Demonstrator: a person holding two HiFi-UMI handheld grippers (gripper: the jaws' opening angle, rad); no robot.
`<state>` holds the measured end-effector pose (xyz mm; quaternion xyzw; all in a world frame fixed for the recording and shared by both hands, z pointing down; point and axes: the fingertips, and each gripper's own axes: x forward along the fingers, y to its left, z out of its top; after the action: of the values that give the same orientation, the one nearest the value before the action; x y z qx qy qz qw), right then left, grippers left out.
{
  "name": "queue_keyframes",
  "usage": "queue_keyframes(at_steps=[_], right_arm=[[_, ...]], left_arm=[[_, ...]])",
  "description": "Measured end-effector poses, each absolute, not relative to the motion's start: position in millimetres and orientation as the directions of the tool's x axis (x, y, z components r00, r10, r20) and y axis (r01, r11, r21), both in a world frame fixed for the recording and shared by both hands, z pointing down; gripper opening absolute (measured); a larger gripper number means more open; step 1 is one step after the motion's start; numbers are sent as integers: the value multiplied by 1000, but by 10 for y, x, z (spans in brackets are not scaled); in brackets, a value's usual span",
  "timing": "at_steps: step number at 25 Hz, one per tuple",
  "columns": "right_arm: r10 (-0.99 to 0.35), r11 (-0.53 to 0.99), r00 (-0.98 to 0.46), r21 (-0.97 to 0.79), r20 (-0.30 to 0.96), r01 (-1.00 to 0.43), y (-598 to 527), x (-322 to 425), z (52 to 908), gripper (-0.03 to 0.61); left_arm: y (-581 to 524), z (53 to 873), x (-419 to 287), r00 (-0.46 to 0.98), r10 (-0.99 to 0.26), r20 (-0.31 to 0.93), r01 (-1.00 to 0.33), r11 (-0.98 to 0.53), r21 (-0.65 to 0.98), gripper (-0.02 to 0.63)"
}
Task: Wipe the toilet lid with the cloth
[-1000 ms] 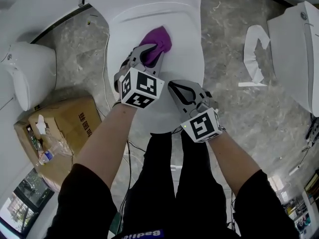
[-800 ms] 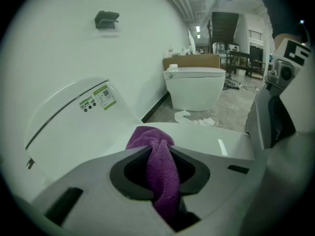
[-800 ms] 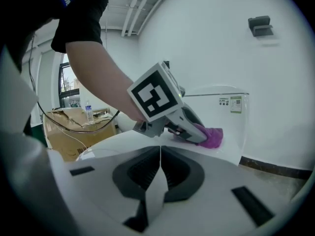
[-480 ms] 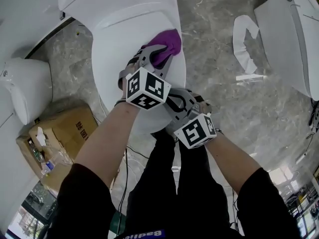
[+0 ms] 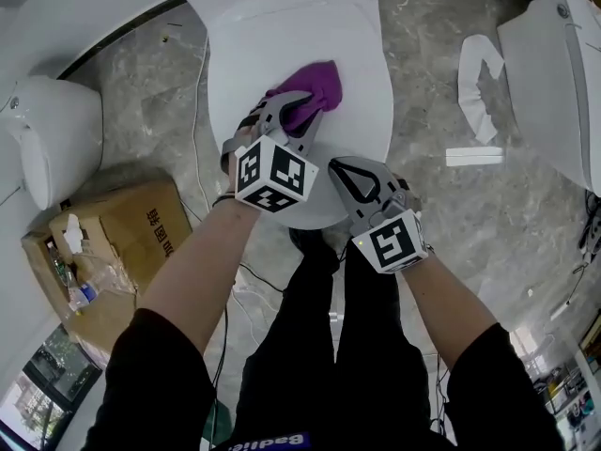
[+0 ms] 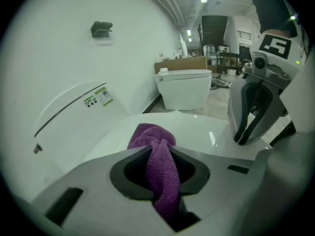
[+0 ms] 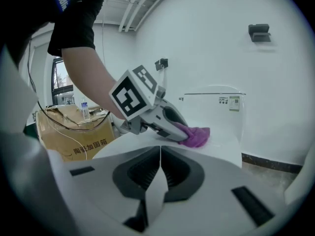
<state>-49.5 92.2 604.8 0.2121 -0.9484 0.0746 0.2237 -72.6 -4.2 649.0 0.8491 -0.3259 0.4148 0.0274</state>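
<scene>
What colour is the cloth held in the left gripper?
The soft terry cloth is purple, seen best in the left gripper view, clamped by the left gripper.

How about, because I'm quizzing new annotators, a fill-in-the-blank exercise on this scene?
1. The left hand-held gripper is shut on a ____ cloth.
2. The toilet lid under it is ____ in colour.
3. The right hand-held gripper, jaws together, holds ____.
4. The cardboard box sits on the person's ____ side.
Missing words: purple; white; nothing; left.
</scene>
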Motion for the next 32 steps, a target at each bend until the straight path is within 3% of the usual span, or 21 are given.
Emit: queue_keyframes(at_steps=[11, 16, 22, 32], right_arm=[[-354, 905, -796, -36, 491, -425, 1183, -772, 5891, 31], [-346, 908, -804, -44, 484, -417, 1260, -739, 5756, 31], [-373, 908, -821, -13, 432, -420, 1087, -413, 5588, 31], [-441, 858, -782, -51, 440, -512, 1192, 766, 5556, 31]], left_arm=[[570, 6569, -2031, 296, -583, 756, -733, -647, -212, 80], [842, 6631, -2215, 243, -583, 776, -785, -587, -196, 80], [680, 6625, -1793, 215, -603, 768, -799, -561, -217, 80], [422, 6756, 69, 346, -536, 770, -688, -703, -180, 80]])
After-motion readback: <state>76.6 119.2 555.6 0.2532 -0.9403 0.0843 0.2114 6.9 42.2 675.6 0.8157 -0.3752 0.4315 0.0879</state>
